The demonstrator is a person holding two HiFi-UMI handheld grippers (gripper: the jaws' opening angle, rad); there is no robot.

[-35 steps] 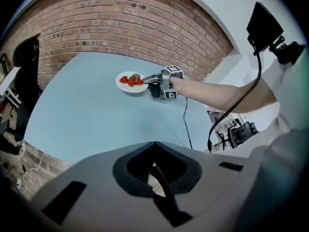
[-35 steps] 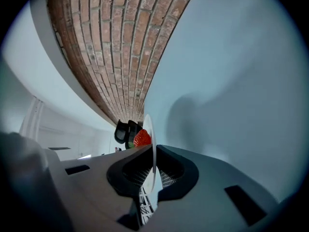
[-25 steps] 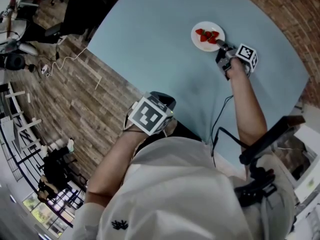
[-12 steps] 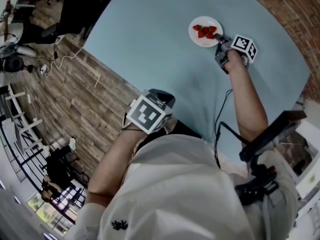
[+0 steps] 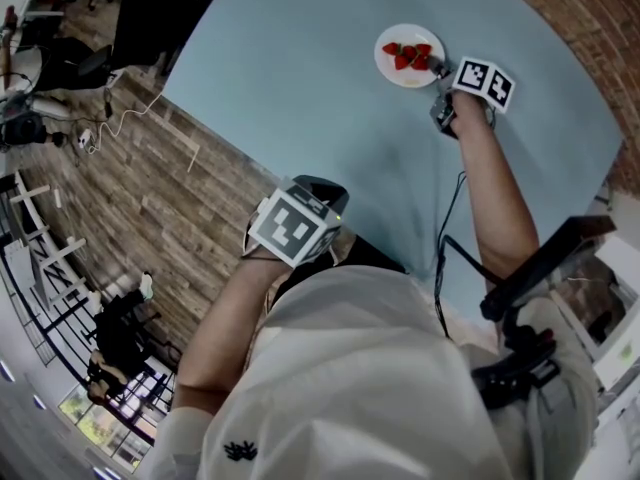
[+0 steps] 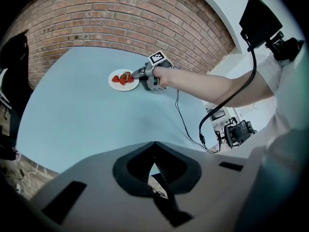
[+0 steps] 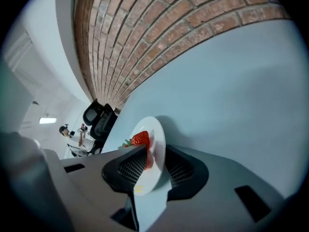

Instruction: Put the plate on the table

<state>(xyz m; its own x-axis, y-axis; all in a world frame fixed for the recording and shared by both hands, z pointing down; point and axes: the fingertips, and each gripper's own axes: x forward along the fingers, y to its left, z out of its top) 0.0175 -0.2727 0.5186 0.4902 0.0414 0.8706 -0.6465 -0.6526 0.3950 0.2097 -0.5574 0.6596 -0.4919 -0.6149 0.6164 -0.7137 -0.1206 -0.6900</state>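
A small white plate (image 5: 400, 67) with several red strawberries (image 5: 408, 57) is at the far side of the light blue round table (image 5: 300, 88). My right gripper (image 5: 440, 76) is shut on the plate's near rim. In the right gripper view the plate (image 7: 155, 144) stands edge-on between the two pads, with a strawberry (image 7: 139, 139) on it. I cannot tell whether the plate touches the table. The left gripper view shows the plate (image 6: 119, 85) and the right gripper (image 6: 141, 74) far off. My left gripper (image 5: 322, 196) hangs at the table's near edge; its jaws (image 6: 154, 151) are shut on nothing.
A brick wall (image 6: 120, 18) runs behind the table's far edge. Wood floor (image 5: 140, 198) lies to the left, with a white cable (image 5: 130, 120) on it. A black cable (image 5: 448, 238) trails from the right gripper along my arm. A black chair (image 7: 99, 120) stands past the plate.
My right gripper has carried the plate farther away across the table, toward the brick wall. The left gripper has stayed where it was.
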